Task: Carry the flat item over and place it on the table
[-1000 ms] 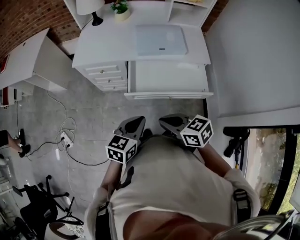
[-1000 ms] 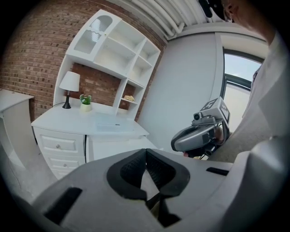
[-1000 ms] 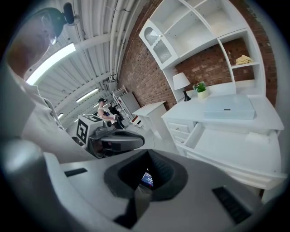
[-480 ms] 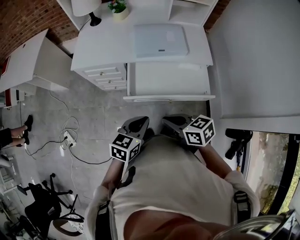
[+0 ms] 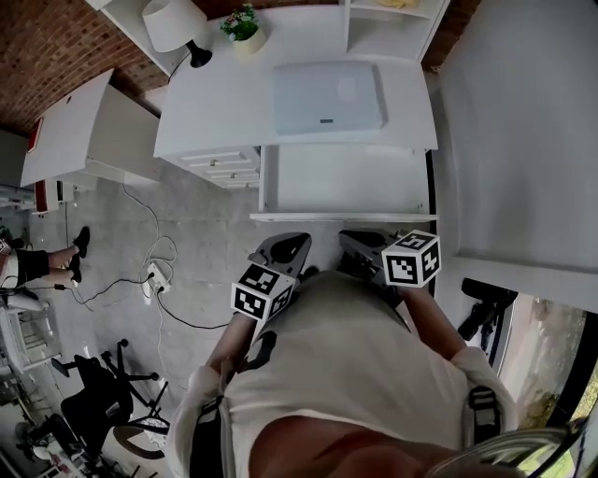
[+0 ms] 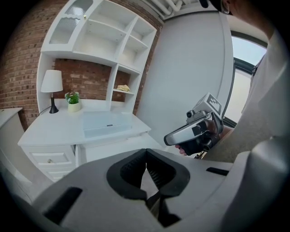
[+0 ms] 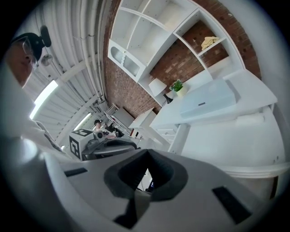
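Observation:
The flat item (image 5: 327, 98) is a pale blue-grey slab with a small dark mark on its near edge. It lies on the white desk (image 5: 215, 103), and shows in the left gripper view (image 6: 106, 123) and the right gripper view (image 7: 208, 103). My left gripper (image 5: 295, 243) and right gripper (image 5: 349, 239) are held side by side close to my body, short of the desk's lower front shelf (image 5: 346, 182). Both point toward the desk. Each has its jaws shut with nothing between them, the left (image 6: 146, 152) as well as the right (image 7: 147, 154).
A white lamp (image 5: 173, 23) and a potted plant (image 5: 245, 21) stand at the desk's back left, with drawers (image 5: 224, 163) below. A white wall (image 5: 523, 140) rises on the right. Cables (image 5: 159, 280) and an office chair (image 5: 93, 401) are on the floor at left, beside someone's legs (image 5: 47, 261).
The desk has drawn nearer and lower in the head view. Both grippers have moved forward toward it, staying shut, and the right one has rolled.

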Demonstrator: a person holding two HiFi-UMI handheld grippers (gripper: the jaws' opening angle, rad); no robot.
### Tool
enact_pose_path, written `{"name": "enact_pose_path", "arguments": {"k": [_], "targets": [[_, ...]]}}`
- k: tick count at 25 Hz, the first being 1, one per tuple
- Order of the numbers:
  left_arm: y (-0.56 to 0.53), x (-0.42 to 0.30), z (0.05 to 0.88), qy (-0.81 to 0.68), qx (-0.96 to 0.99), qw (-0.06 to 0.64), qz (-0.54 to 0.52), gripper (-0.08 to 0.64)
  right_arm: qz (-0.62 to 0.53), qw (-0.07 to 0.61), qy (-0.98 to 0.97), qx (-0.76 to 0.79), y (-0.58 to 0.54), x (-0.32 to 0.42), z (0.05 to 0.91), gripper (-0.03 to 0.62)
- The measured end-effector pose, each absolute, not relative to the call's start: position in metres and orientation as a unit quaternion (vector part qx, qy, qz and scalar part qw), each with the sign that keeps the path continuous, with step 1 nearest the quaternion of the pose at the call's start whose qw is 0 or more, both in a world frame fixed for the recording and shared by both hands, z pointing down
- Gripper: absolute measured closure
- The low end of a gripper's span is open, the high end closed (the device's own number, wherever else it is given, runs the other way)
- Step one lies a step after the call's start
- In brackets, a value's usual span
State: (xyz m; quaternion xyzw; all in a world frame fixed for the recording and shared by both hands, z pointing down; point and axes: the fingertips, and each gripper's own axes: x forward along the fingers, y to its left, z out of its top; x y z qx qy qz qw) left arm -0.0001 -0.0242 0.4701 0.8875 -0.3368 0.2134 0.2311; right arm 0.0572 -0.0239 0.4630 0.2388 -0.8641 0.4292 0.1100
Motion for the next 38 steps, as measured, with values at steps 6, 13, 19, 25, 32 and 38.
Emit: {"name": "enact_pose_path", "arguments": {"k": [6, 13, 19, 25, 32, 38], "targets": [[-0.043, 0.022, 0.473, -0.361, 0.87, 0.251, 0.222, 0.538, 0.454, 0.115, -0.857, 0.217, -0.048, 0.085, 0.471, 0.581], [-0.066, 0.022, 0.476, -0.41, 0.844, 0.252, 0.236, 0.538, 0.476, 0.139, -0.85, 0.177, -0.069, 0.093, 0.488, 0.581], [-0.1, -0.027, 0.48, -0.445, 0.828, 0.247, 0.237, 0.538, 0.479, 0.161, -0.844, 0.18, -0.089, 0.078, 0.499, 0.581], [-0.153, -0.075, 0.495, -0.452, 0.826, 0.242, 0.235, 0.538, 0.467, 0.191, -0.833, 0.227, -0.121, 0.063, 0.507, 0.581], [-0.27, -0.098, 0.514, -0.452, 0.833, 0.222, 0.228, 0.538, 0.46, 0.186, -0.82, 0.287, -0.193, 0.071, 0.521, 0.581], [-0.321, -0.106, 0.549, -0.446, 0.83, 0.288, 0.172, 0.524, 0.444, 0.204, -0.779, 0.392, -0.253, 0.127, 0.546, 0.581]]}}
